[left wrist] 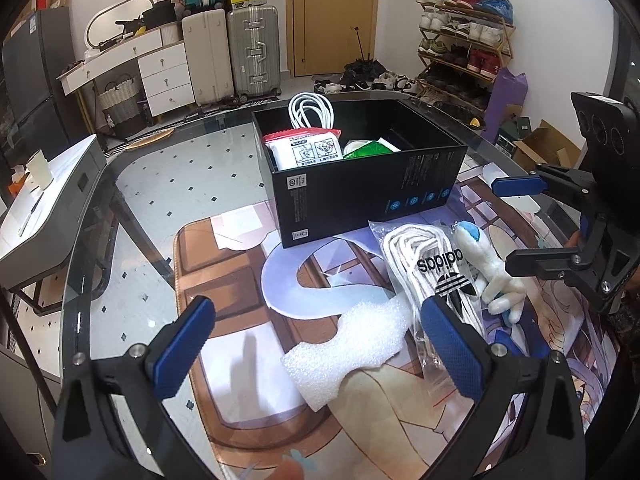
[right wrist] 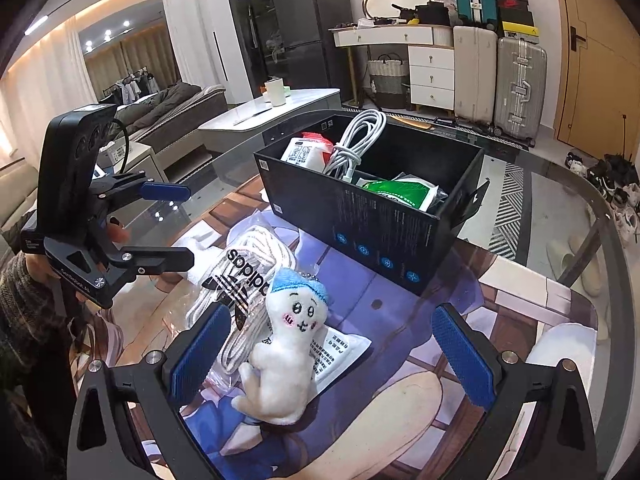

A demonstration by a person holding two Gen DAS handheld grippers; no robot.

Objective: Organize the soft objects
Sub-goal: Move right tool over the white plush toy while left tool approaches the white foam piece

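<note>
Left gripper (left wrist: 316, 344) hangs low in its frame, fingers spread wide and empty above a white foam piece (left wrist: 348, 348). Right gripper (right wrist: 332, 356) is spread wide too, the white plush toy (right wrist: 280, 356) lying between its fingers at lower centre, untouched. The bagged laces (right wrist: 240, 280) lie just left of it. The black box (right wrist: 376, 208) sits at upper centre, holding a white cable (right wrist: 356, 140) and packets.

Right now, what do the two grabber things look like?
Each hand-held gripper, left and right, is black with two fingers wearing bumpy blue pads, silver screws, and a black block with three round holes. A dark knitted sleeve shows.
</note>
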